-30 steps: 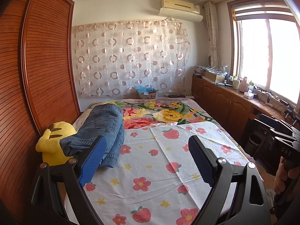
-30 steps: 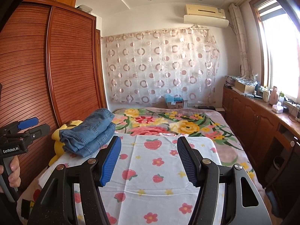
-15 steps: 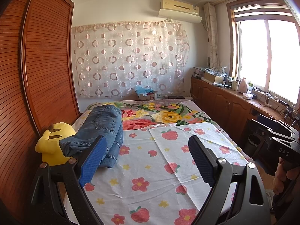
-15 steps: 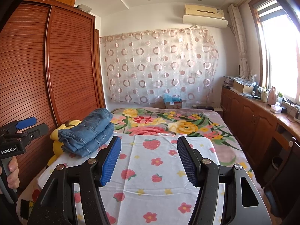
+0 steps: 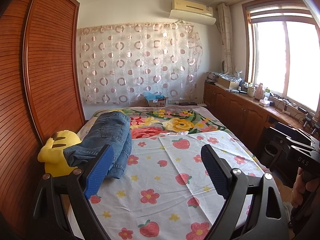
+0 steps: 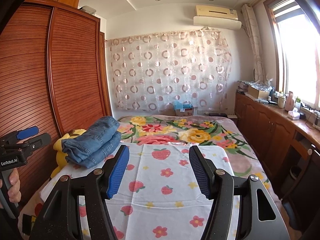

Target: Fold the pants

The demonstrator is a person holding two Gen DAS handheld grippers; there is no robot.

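Observation:
Folded blue jeans (image 5: 109,138) lie in a stack at the left side of the bed, partly resting on a yellow plush toy (image 5: 57,152). They also show in the right wrist view (image 6: 96,142). My left gripper (image 5: 157,156) is open and empty, held above the strawberry-print sheet (image 5: 170,180), with its left pad in front of the jeans' near edge. My right gripper (image 6: 159,158) is open and empty above the same sheet (image 6: 166,180), to the right of the jeans. Each gripper shows at the edge of the other's view.
A wooden slatted wardrobe (image 5: 40,80) runs close along the bed's left side. A floral blanket (image 5: 180,122) covers the far half of the bed. Wooden cabinets (image 5: 240,112) with clutter stand under the window at right. A cardboard box (image 5: 157,101) sits by the curtain.
Both views have tilted and drifted slightly; the jeans and the bed have not moved. Both grippers stay open.

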